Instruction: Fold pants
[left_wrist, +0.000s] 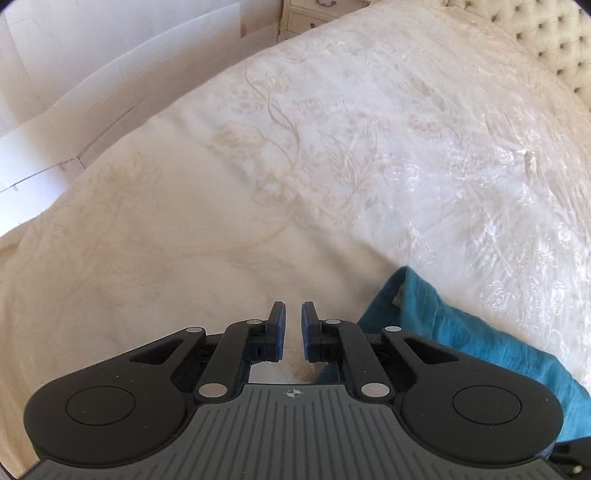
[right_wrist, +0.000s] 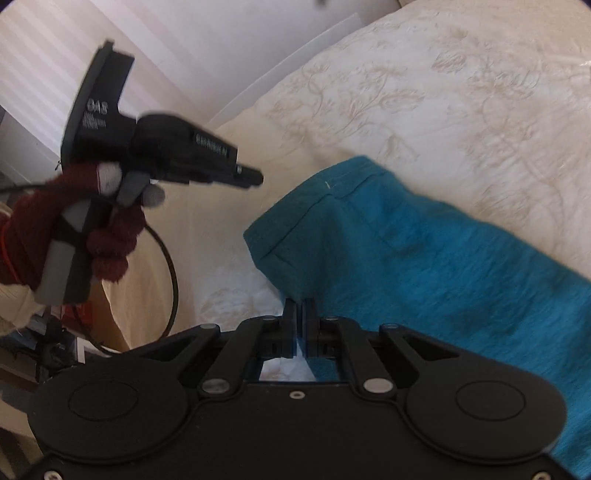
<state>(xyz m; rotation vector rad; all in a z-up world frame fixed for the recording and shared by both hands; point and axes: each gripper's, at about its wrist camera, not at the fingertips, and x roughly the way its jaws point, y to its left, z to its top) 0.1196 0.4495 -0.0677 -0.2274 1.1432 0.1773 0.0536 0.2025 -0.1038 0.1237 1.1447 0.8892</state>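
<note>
Teal pants are pinched by the right gripper; the left gripper hangs slightly parted, empty.

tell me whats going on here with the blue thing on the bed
A person is folding teal pants on a bed with a cream embroidered bedspread, holding a handheld gripper in each hand. The right gripper looks shut on the near edge of the pants, with the fabric spreading away from its tips. The left gripper is slightly open and holds nothing; it sits above the bare bedspread to the left of the pants. The person's left hand wears a dark red glove.
</note>
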